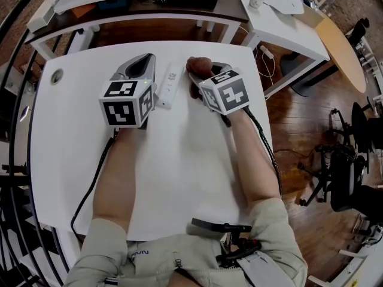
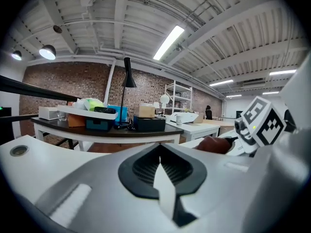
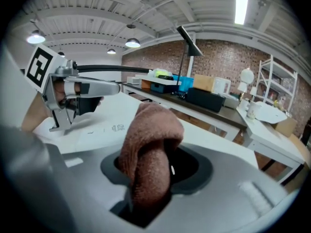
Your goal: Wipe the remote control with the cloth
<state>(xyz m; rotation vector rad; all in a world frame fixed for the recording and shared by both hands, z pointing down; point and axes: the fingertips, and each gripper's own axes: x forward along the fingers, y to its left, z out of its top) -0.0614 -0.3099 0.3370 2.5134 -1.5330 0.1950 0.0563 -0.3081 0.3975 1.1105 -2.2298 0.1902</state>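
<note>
Now, your left gripper (image 2: 160,165) has its jaws fully together with nothing between the pads, and it sits low over the table (image 1: 179,178). The remote (image 1: 170,87) lies flat just off the right side of those fingers, lengthwise and slightly slanted, with nothing holding it. It looks light and smooth, so a wiping stroke would probably push it along rather than clean it. Use the closed left tips as a stop: rest them against the remote's near long edge, or press lightly on one end, before the cloth lands.

Your right gripper (image 1: 202,70) has its jaws partway apart and clamped on the cloth (image 3: 150,130). The cloth bulges out ahead of the fingertips as a folded brown wad. It hangs just right of the remote's far end and does not seem to touch it yet.

Lead with that soft bulge, not the hard tips. Bring it onto the top face and stroke along the length towards your left fingers' stop. Keep the pressure light, and do not ease your grip, because the wad looks thick enough to slip out.
</note>
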